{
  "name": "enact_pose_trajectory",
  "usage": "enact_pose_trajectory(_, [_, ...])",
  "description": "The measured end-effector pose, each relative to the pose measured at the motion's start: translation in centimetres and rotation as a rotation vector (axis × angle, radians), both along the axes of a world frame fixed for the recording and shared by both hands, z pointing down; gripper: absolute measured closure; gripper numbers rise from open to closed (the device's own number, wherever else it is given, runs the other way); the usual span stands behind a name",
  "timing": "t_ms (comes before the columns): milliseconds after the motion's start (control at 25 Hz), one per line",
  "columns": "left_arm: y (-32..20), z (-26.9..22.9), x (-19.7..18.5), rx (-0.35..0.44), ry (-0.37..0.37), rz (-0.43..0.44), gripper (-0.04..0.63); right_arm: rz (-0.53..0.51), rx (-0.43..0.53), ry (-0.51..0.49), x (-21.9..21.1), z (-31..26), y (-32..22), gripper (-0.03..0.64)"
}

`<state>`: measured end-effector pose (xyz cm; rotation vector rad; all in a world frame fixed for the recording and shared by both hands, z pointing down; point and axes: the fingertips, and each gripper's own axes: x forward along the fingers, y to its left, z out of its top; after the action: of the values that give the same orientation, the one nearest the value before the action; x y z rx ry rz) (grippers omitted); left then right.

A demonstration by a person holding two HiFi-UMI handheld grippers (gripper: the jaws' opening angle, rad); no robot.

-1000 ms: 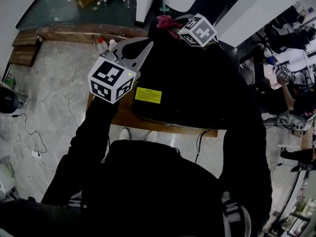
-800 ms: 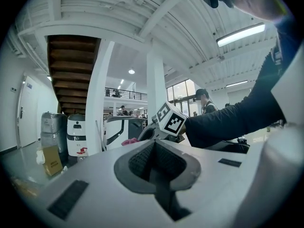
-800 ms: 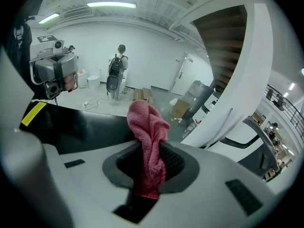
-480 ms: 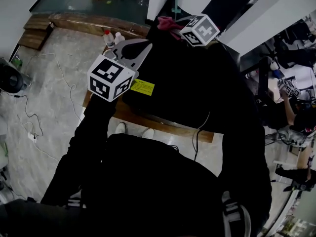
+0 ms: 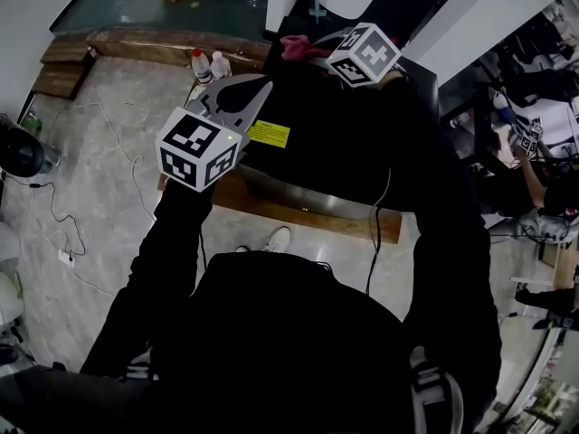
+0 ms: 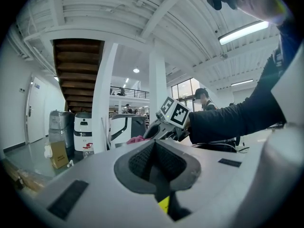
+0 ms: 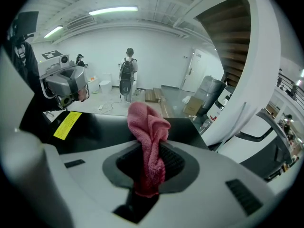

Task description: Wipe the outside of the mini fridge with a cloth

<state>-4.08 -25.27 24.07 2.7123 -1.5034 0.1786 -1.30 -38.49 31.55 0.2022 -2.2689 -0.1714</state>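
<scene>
The crumpled pink cloth is clamped in my right tongs. Its long axis runs along the jaws, and the loose bunch pokes past the tips over the far edge of the black mini fridge; I cannot tell if it touches. My left tongs are pressed together on nothing, above the fridge's left edge by the yellow label. The fridge sits on a wooden surface. Open grey floor lies to the left, with two small bottles near the far corner.
</scene>
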Motion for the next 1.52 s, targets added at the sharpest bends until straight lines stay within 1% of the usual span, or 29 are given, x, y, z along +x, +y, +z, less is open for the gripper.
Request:
enact_pose_trajectory(320, [4.8, -0.3, -1.3, 0.012, 0.023, 0.039, 0.589, 0.013, -0.012, 0.055, -0.3, 0.3, 6.8, 0.541])
enact_pose_trajectory(600, [8.9, -1.0, -1.5, 0.028, 0.041, 0.069, 0.589, 0.035, -0.155, 0.030, 0.2, 0.0, 11.8, 0.541])
enact_pose_trajectory(720, [10.4, -0.8, -1.3, 0.031, 0.046, 0.083, 0.589, 0.036, -0.207, 0.039, 0.5, 0.0, 13.8, 0.541])
enact_pose_trajectory(880, [12.6, -0.8, -0.8, 0.032, 0.048, 0.106, 0.589, 0.034, -0.206, 0.063, 0.4, -0.1, 16.5, 0.542])
enact_pose_trajectory(1160, [15.6, -0.3, 0.2, 0.034, 0.054, 0.133, 0.589, 0.019, -0.259, 0.071, 0.9, 0.2, 20.7, 0.543])
enact_pose_trajectory(1400, [16.9, -0.1, 1.1, 0.033, 0.071, 0.151, 0.589, -0.021, -0.360, 0.057, 1.9, -0.2, 24.0, 0.541])
enact_pose_trajectory(1520, [17.1, -0.4, 2.4, 0.035, 0.084, 0.166, 0.589, -0.024, -0.342, 0.034, 3.5, -1.3, 25.0, 0.541])
